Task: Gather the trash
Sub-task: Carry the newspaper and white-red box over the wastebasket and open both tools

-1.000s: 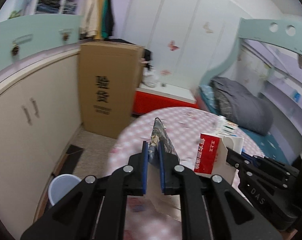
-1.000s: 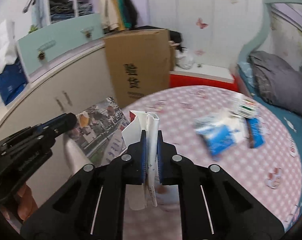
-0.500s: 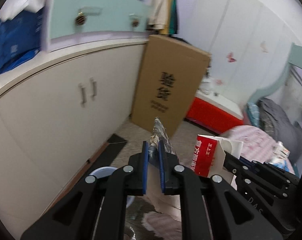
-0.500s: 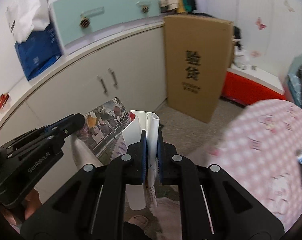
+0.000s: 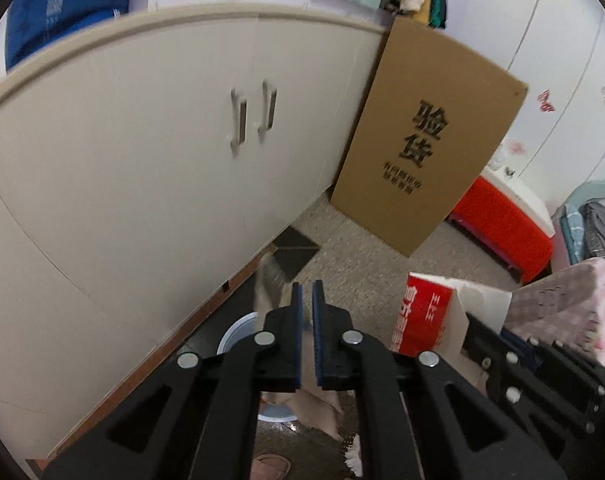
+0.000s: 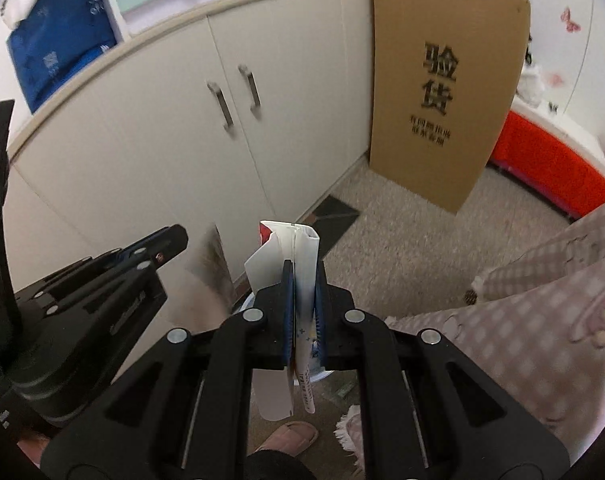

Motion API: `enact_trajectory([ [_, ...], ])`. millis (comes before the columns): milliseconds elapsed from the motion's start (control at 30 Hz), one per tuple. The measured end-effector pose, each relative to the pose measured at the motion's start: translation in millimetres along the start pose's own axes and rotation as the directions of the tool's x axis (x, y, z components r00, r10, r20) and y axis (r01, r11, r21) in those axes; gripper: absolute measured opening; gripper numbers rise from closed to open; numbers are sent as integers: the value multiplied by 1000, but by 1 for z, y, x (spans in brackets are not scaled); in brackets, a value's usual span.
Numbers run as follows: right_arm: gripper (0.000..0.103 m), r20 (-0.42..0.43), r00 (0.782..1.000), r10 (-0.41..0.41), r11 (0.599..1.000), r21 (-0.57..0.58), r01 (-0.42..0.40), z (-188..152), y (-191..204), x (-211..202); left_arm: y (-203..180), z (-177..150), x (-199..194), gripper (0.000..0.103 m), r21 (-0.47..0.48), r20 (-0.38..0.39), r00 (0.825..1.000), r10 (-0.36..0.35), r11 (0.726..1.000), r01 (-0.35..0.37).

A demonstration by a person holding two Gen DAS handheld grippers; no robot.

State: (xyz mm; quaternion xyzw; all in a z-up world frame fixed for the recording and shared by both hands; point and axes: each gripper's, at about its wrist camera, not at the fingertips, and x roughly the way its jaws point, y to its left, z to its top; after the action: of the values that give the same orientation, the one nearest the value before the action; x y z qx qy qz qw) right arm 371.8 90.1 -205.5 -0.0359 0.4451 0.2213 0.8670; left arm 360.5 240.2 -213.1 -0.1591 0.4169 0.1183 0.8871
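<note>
My left gripper hangs over a pale round bin on the floor, and its jaws are closing to a thin slit. The printed paper sheet is a blur beside and beneath the left finger, and no part of it stands up between the pads. In the right wrist view the same sheet streaks past the left gripper. My right gripper is shut on a flattened white carton. The carton's red printed side shows in the left wrist view, next to the right gripper.
A cream cabinet with two door handles runs along the left. A tall cardboard box leans at its end, with a red storage box behind. The pink checked tablecloth hangs at the right. A slipper and a dark mat lie on the floor.
Both grippers have swung away from the pink table and down toward the floor by the cabinet. The printed sheet has left its place upright between the left pads. The carton stays gripped.
</note>
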Motion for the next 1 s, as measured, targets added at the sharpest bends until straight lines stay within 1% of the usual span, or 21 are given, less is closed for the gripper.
enact_trajectory([
  [67,9,-20,1000,-8,1000,6,8,-3,-2,12,3,-1,13,8,-16,-19,1000,16,1000,-16],
  [100,9,-28,1000,-8,1000,9,9,-5,-2,16,3,-3,18,15,-12,-37,999,27,1000,-27],
  [133,9,-37,999,-8,1000,13,8,-6,-4,20,3,-4,23,26,-7,-53,998,39,999,-39],
  [200,9,-43,999,-11,1000,14,12,-8,-4,24,4,-7,29,39,6,-67,995,71,997,-71],
  [233,9,-46,999,-10,1000,16,11,-9,-5,25,5,-9,30,42,14,-68,994,89,996,-88],
  [333,9,-46,999,-13,1000,17,14,-9,-5,26,10,-12,32,44,11,-82,991,110,994,-109],
  [500,9,-42,999,-13,1000,9,14,-9,-1,24,16,-12,28,45,-5,-88,990,113,994,-114],
  [833,10,-7,1000,-10,1000,1,10,-3,8,11,23,-11,11,49,-19,-61,992,110,994,-111],
  [967,10,16,1000,9,1000,-4,-9,1,15,7,27,-9,6,51,-30,-45,992,119,992,-120],
  [1000,11,34,999,24,1000,-3,-24,3,16,6,28,-8,5,51,-38,-39,992,124,991,-126],
])
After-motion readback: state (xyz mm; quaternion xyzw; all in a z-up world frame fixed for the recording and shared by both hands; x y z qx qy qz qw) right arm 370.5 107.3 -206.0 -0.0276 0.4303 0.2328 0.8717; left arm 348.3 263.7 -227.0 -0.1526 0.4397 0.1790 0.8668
